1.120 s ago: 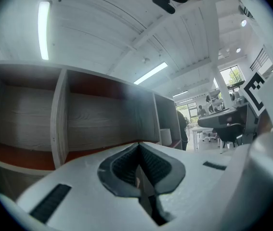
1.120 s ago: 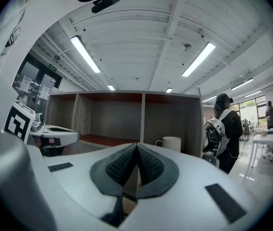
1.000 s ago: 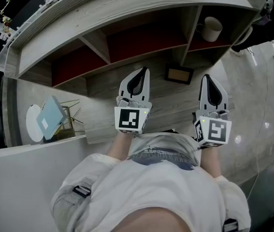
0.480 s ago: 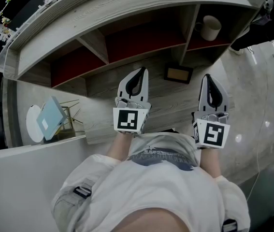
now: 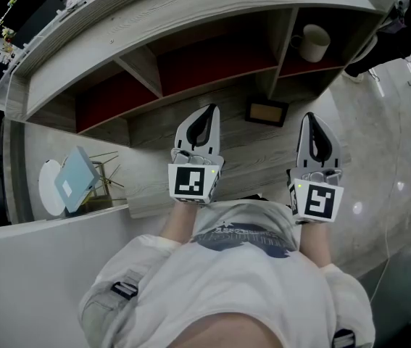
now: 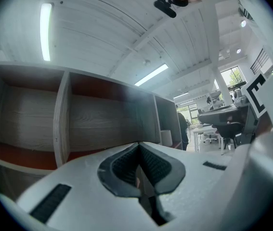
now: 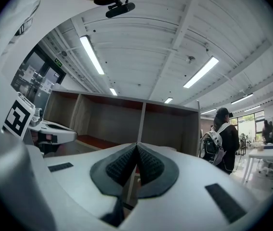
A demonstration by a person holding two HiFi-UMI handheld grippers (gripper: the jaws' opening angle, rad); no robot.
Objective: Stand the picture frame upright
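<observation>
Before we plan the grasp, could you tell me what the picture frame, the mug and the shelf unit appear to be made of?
Picture frame: dark matt border, likely wood or plastic; unclear.
Mug: smooth cream body, probably glazed ceramic.
Shelf unit: pale grey wood-grain boards, possibly laminate, with red back panels.

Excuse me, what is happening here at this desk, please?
A person stands at a wooden desk with a gripper in each hand. The left gripper and the right gripper are both shut, hold nothing and hover level above the desk. The picture frame seems to lie face up further ahead, between the two, at the foot of the shelf divider, untouched. Standing it upright has not yet begun.
</observation>
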